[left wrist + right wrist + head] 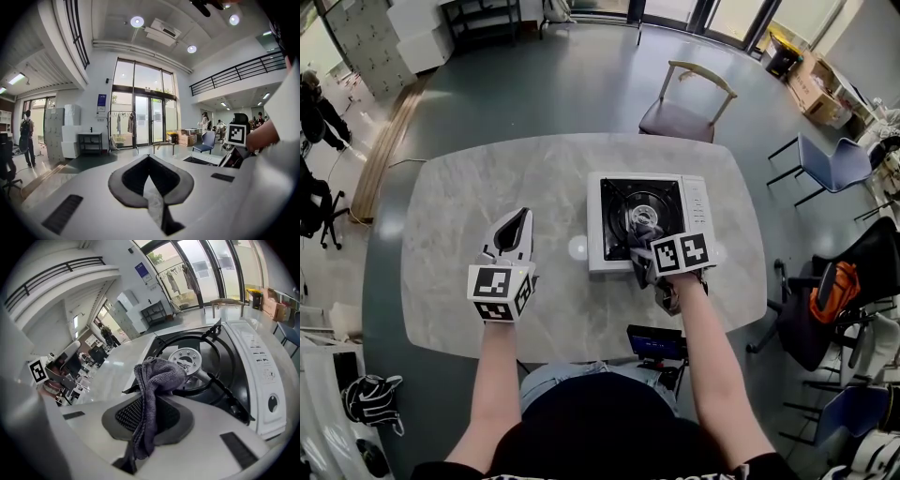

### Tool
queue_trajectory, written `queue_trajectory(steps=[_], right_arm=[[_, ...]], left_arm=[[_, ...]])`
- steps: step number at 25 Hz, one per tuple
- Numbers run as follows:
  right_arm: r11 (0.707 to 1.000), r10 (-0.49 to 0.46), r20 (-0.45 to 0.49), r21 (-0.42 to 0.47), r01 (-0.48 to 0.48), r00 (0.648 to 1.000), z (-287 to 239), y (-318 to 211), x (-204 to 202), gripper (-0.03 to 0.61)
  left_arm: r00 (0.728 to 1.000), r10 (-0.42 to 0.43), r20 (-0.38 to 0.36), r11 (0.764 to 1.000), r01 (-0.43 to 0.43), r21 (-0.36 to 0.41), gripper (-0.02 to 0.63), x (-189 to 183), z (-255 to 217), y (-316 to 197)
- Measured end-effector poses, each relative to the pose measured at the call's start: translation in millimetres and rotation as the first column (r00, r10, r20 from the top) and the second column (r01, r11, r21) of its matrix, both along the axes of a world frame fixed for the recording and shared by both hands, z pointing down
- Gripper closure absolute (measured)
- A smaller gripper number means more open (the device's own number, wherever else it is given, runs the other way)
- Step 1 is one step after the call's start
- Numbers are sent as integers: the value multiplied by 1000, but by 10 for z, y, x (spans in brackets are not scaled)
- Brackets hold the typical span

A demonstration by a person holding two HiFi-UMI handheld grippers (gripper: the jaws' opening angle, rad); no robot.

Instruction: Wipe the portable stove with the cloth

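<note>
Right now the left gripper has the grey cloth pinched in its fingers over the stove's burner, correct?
Not quite. It is the right gripper that has the grey cloth pinched in its fingers over the stove's burner, as the right gripper view shows. The left gripper holds nothing.

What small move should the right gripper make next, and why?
Probably lower the right gripper slightly and sweep the cloth across the black top of the stove: the cloth is clamped in it and hangs beside the burner, seemingly not yet pressed flat.
</note>
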State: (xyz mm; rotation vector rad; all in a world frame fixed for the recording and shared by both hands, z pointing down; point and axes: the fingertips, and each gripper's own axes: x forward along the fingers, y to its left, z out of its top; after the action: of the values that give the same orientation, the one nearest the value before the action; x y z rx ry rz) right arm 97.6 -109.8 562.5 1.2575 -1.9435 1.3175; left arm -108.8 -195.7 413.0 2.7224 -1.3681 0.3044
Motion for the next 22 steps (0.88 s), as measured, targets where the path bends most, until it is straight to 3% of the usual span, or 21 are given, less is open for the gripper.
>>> queue_trajectory(steps=[4,9,12,19,22], right_arm=[[1000,24,6,-2,-24,1000,0,-26,-62,514],[991,132,185,-6,-133,974,-52,-56,-167,514],[991,127,249,-1,-131,960,-88,-18,-256,514],[999,-15,136,40,10,991,-64,146,-551,514],[997,-70,140,41,64,988,-48,266,-696,514]], left_arm=[[1000,-16,1,1000,16,1,603,-93,-3,9],[1000,-23,0,1000,23,-2,603,-161,-5,28],[1000,-17,3,1000,17,-3,603,-169,-5,43],[1000,8,1,1000,-8,-8,603,-146,19,84],[1000,18,-1,1000,-18,-12,603,-107,46,98]])
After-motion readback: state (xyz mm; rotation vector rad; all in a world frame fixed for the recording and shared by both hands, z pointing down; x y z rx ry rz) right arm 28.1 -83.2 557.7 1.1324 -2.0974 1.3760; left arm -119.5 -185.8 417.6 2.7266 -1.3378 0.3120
